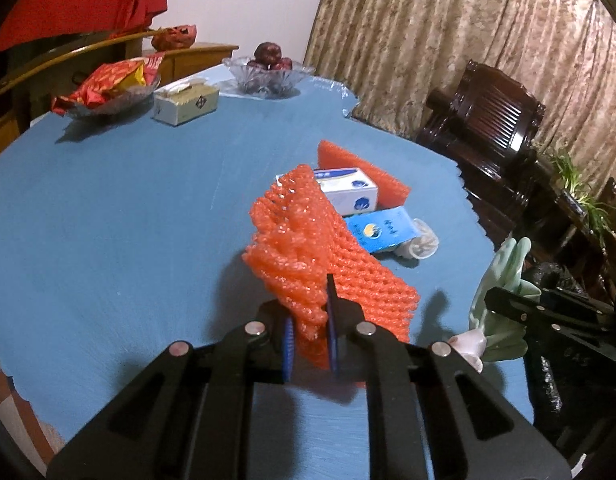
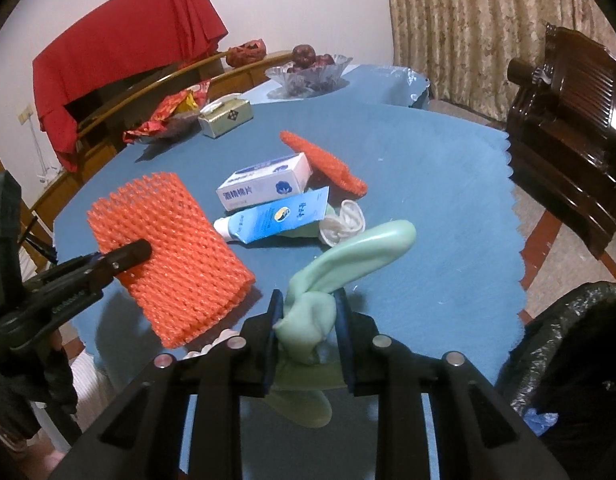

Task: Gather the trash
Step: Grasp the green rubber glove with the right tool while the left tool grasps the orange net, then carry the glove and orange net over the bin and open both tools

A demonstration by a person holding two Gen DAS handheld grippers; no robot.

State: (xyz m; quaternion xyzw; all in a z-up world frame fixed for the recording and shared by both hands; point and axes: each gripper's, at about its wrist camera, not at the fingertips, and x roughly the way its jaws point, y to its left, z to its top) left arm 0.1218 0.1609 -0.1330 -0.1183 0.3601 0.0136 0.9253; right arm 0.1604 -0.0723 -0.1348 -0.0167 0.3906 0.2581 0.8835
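Note:
My left gripper (image 1: 309, 308) is shut on an orange foam net (image 1: 304, 236), which hangs lifted above the blue tablecloth (image 1: 128, 220). The right wrist view shows the same net (image 2: 168, 248) at the left, with a left finger (image 2: 136, 250) across it. My right gripper (image 2: 308, 304) is shut on a pale green rubber glove (image 2: 359, 248), whose fingers trail up and to the right. On the cloth beyond lie a white box (image 2: 268, 184), a blue tube (image 2: 276, 218), a second orange net (image 2: 327, 160) and a crumpled white piece (image 2: 343, 224).
A bin lined with a black bag (image 2: 567, 340) stands at the table's right edge. At the far side are a glass fruit bowl (image 1: 268, 72), a dish of red snack packets (image 1: 108, 84) and a tissue box (image 1: 186, 104). A dark wooden chair (image 2: 567, 120) stands to the right.

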